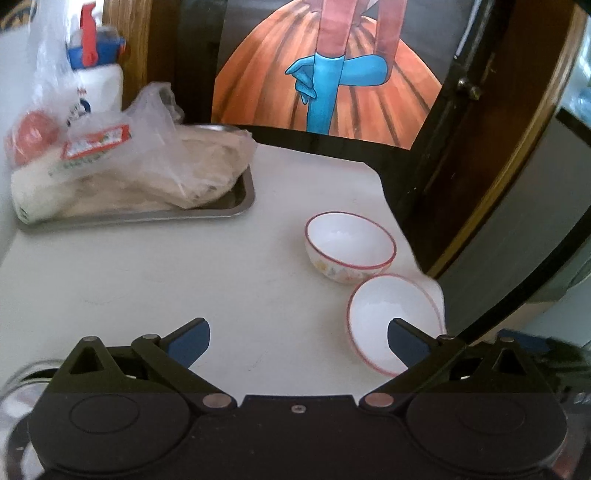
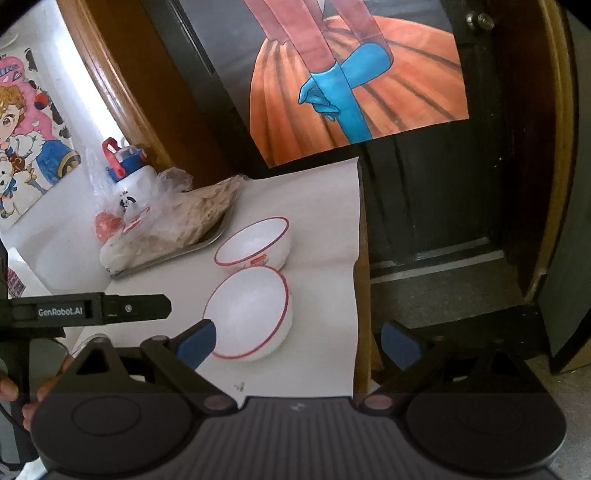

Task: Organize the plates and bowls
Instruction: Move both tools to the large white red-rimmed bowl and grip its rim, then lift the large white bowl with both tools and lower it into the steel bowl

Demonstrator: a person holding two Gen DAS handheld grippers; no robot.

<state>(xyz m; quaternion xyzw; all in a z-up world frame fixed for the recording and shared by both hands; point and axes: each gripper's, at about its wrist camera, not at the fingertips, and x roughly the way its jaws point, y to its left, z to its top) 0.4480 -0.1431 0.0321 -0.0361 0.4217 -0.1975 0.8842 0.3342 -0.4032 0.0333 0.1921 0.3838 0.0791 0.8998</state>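
Grippers both spread wide with nothing in them: left gripper [image 1: 299, 341], right gripper [image 2: 299, 341]. Two red-rimmed bowls sit touching near the table [image 1: 155, 280] edge, near bowl [image 2: 249, 314] and far bowl [image 2: 255, 242], with a metal tray [image 1: 242, 201] of bagged food farther back on the left.

A white desk [image 1: 155, 280] fills the lower left of the left wrist view, its far right corner rounded. Behind it, across the top of the frame, stands a dark door [image 2: 436, 206] with a wood frame [image 2: 110, 92]. A poster [image 1: 332, 74] of an orange pleated skirt and a blue gloved hand is stuck to the door. A small metal latch [image 1: 468, 86] sits on the door at the upper right. In the right wrist view a cartoon picture [image 2: 26, 147] hangs on the white wall [image 2: 48, 33] at the left, and grey floor [image 2: 443, 295] lies past the desk's edge. Soft daylight falls evenly on the desk top.
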